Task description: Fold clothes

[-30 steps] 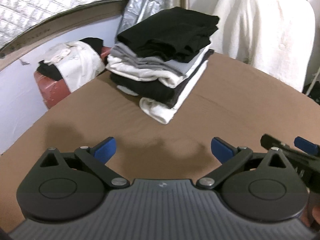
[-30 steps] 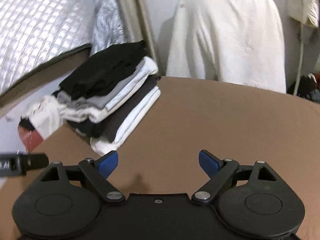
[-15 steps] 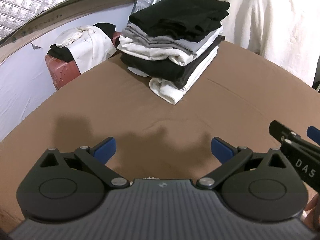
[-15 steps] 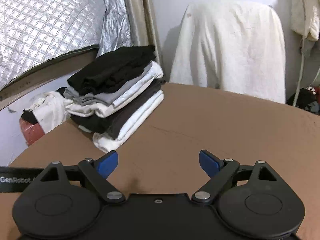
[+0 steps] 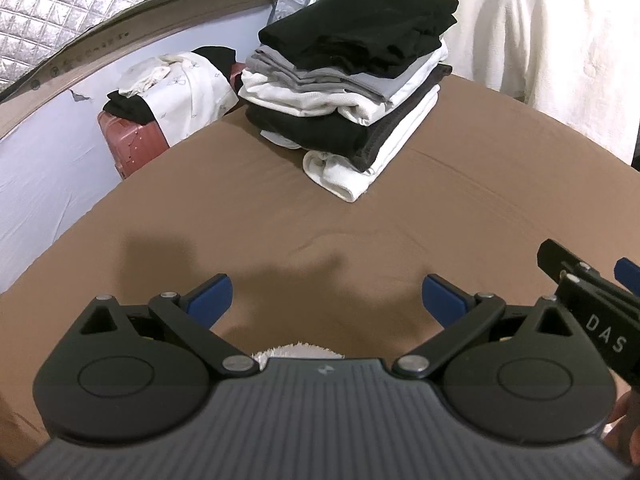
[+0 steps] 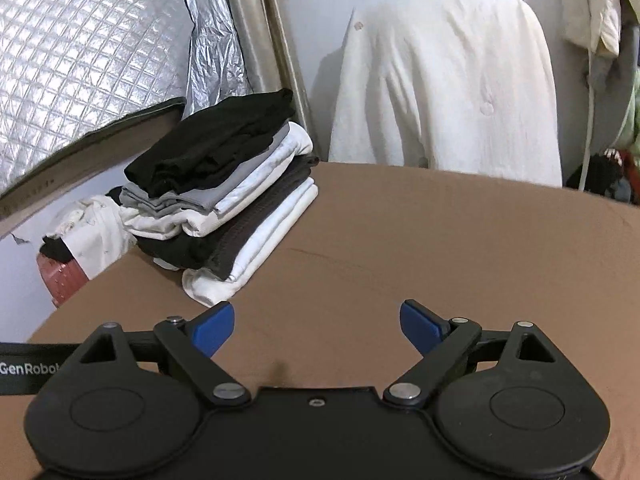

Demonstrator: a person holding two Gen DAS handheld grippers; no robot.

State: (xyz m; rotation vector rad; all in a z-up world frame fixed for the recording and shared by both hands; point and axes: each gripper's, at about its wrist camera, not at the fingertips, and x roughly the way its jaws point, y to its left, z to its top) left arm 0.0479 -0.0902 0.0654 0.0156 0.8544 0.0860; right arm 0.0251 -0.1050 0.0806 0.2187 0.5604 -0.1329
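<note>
A stack of folded clothes (image 5: 348, 80), black on top over grey, white and dark layers, sits at the far side of the brown table (image 5: 280, 208); the right wrist view shows the stack (image 6: 224, 200) at the left. My left gripper (image 5: 326, 298) hangs open over bare table, nothing between its blue pads. A scrap of white fabric (image 5: 298, 350) peeks out just under its body. My right gripper (image 6: 316, 322) is open too, empty, and it shows at the right edge of the left wrist view (image 5: 592, 292).
A red suitcase (image 5: 132, 140) with white and black unfolded clothes (image 5: 176, 80) on it stands beyond the table's left edge. A white garment (image 6: 444, 88) hangs behind the table. Quilted silver sheeting (image 6: 80, 60) covers the left wall.
Both grippers have pulled back from the stack and tilted, so the stack looks farther away. White fabric has come into sight under the left gripper. Both stayed open.
</note>
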